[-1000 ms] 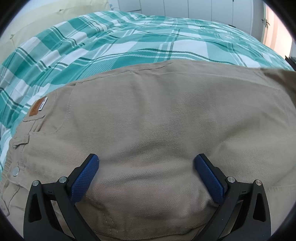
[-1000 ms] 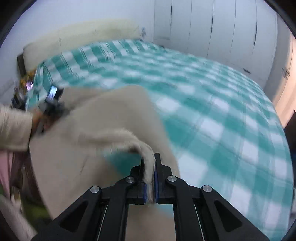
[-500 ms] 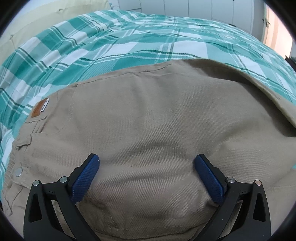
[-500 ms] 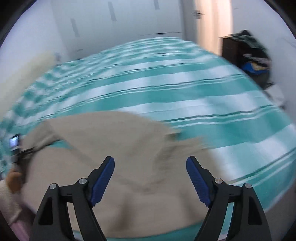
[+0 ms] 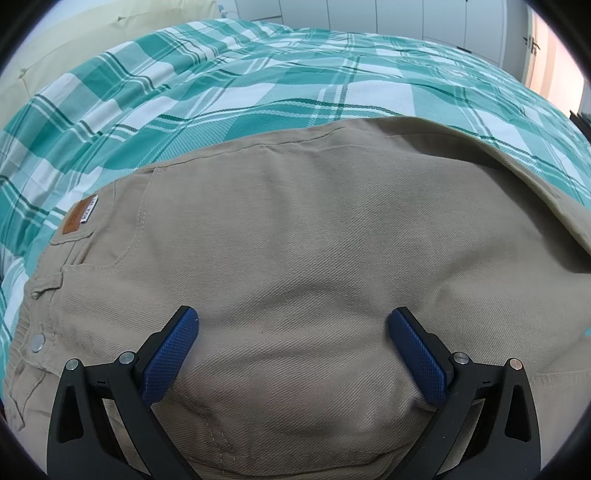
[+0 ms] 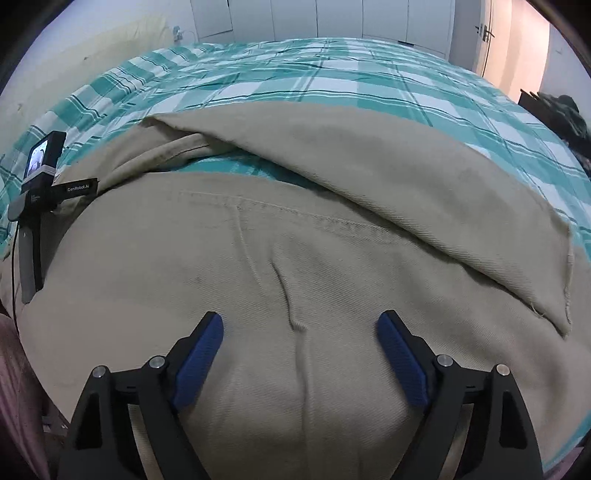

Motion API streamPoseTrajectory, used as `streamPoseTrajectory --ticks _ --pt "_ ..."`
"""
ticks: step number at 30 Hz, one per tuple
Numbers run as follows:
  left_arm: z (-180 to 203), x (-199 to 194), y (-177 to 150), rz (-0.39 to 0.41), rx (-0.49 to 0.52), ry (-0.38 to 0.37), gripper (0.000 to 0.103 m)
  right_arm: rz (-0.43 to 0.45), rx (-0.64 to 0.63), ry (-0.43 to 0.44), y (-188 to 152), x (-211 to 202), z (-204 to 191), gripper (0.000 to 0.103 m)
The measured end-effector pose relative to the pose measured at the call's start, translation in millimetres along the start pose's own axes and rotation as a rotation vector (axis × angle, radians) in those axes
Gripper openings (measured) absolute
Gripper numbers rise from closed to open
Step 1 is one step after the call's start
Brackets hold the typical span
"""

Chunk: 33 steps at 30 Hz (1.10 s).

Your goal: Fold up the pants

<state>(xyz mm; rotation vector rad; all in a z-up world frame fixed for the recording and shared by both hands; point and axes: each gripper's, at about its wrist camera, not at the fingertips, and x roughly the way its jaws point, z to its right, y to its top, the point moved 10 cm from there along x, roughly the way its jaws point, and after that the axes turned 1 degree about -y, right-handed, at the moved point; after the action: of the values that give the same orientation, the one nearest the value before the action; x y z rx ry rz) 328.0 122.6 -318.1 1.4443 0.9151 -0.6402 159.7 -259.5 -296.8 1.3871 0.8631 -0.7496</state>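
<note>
Beige pants (image 5: pixel 295 221) lie on the bed, with the brown waist label (image 5: pixel 79 219) and a metal button (image 5: pixel 37 342) at the left. My left gripper (image 5: pixel 292 314) is open and low over the seat, the cloth bulging between its wide-apart blue pads. In the right wrist view one pant leg (image 6: pixel 388 177) lies folded back across the pants (image 6: pixel 240 266), its frayed hem (image 6: pixel 565 277) at the right. My right gripper (image 6: pixel 299 315) hangs over a crease in the cloth; its jaws are opening and grip nothing.
A teal and white checked bed cover (image 6: pixel 332 74) stretches beyond the pants. The left tool's small screen and handle (image 6: pixel 38 173) stand at the left edge. White wardrobe doors (image 6: pixel 332 18) line the far wall, and dark furniture with clothes (image 6: pixel 561 110) is at the right.
My right gripper let go of the pant leg's hem, opened wide and swung down over the pants. The leg now lies folded across them. The left gripper has not moved.
</note>
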Motion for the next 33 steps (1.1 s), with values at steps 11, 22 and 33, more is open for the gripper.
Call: streamPoseTrajectory --ticks 11,22,33 --pt "0.1 -0.2 0.1 -0.001 0.0 0.0 0.103 0.032 -0.015 -0.035 8.5 12.7 12.4 0.095" --pt "0.1 -0.2 0.1 -0.001 -0.001 -0.001 0.103 0.009 0.002 -0.082 10.1 16.9 14.6 0.099" --pt "0.1 -0.4 0.1 -0.002 -0.001 -0.001 0.103 0.038 0.017 -0.069 9.0 16.7 16.4 0.101"
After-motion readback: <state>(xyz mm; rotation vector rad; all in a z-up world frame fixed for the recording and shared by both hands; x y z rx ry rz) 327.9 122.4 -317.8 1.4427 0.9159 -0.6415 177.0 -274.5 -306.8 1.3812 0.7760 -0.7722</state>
